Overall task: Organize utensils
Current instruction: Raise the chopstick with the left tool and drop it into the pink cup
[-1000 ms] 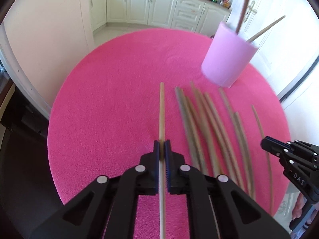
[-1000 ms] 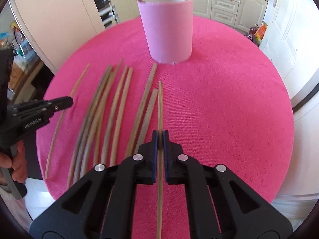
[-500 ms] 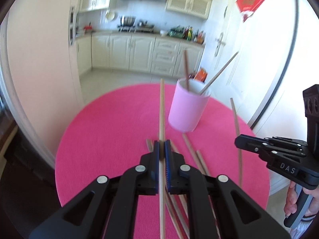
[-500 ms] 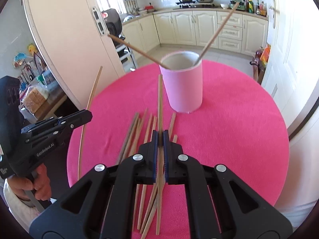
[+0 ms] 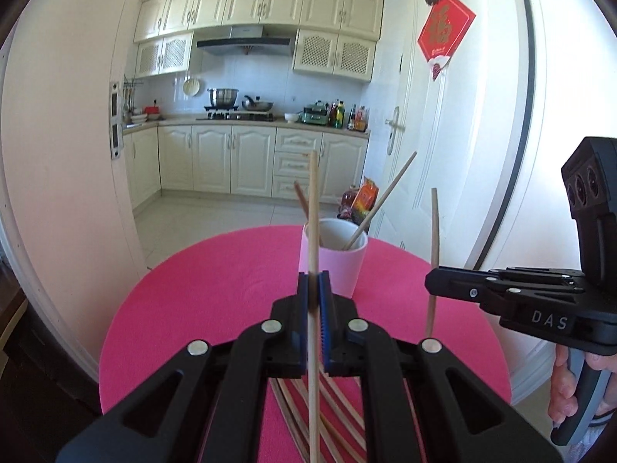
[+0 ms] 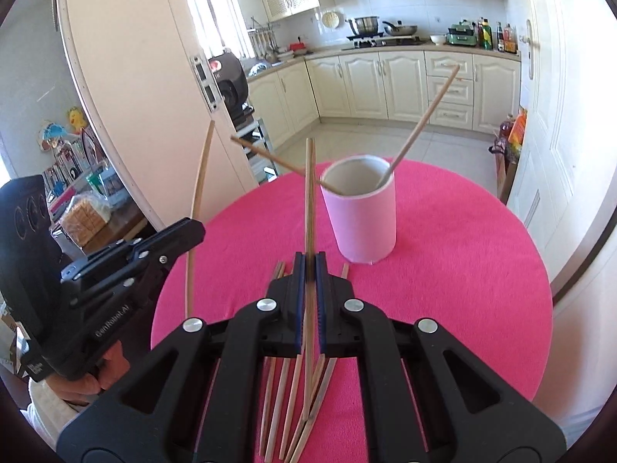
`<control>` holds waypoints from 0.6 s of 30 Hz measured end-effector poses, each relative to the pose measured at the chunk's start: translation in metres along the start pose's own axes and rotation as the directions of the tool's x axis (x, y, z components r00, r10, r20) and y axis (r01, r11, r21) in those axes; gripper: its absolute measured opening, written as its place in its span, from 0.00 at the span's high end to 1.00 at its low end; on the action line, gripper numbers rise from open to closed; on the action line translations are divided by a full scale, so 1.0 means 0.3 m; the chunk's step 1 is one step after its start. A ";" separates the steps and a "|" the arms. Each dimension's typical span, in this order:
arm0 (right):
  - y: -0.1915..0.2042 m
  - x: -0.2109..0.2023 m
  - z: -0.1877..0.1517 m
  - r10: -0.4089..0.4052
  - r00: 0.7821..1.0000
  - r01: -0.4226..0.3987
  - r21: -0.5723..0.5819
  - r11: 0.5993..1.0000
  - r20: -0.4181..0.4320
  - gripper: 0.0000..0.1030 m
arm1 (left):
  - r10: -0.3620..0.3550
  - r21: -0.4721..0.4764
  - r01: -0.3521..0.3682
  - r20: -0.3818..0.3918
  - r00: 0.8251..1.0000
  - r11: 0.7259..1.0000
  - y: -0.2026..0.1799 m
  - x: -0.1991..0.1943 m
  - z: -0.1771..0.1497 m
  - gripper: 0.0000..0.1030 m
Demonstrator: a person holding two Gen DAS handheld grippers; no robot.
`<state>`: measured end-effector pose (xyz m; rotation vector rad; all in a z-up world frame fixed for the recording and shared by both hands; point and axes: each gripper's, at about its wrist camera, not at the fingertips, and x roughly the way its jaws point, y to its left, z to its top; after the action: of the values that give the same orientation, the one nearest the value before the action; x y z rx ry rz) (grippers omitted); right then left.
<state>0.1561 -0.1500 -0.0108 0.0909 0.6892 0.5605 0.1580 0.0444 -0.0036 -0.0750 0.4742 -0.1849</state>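
Note:
My left gripper is shut on a wooden chopstick and holds it upright above the pink round table. My right gripper is shut on another chopstick, also raised. A pink cup stands at the far side with two chopsticks leaning in it; it also shows in the right wrist view. Several chopsticks lie on the table below the grippers. The right gripper shows in the left wrist view, and the left gripper in the right wrist view.
The table's edge curves close on the right. A white door stands at the right and a cream wall panel at the left. Kitchen cabinets are far behind.
Both grippers have lifted their chopsticks off the table and tilted them upright. The views rose from the tabletop to the kitchen, and the cup now lies ahead of both.

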 end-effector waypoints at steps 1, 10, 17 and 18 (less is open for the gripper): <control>-0.001 -0.006 0.008 0.002 1.000 -0.002 -0.002 1.000 0.010 0.95 | 0.001 0.001 -0.001 0.011 1.000 1.000 -0.003 0.003 -0.001 0.94; -0.023 -0.048 0.066 0.005 0.994 -0.005 0.001 1.000 0.109 0.95 | 0.013 -0.006 -0.012 0.147 0.989 1.000 -0.007 -0.006 0.108 0.94; -0.064 -0.076 0.138 -0.002 0.981 0.001 0.003 1.000 0.192 0.95 | 0.044 -0.075 -0.022 0.300 0.953 0.997 0.068 -0.051 0.191 0.94; -0.071 -0.079 0.146 -0.001 0.979 0.000 0.004 1.000 0.204 0.95 | 0.050 -0.086 -0.023 0.323 0.945 0.996 0.084 -0.058 0.205 0.94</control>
<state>0.1784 -0.1761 0.0314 0.1505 0.4903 0.5410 0.1750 0.0742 0.0559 -0.1734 0.1532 -0.1135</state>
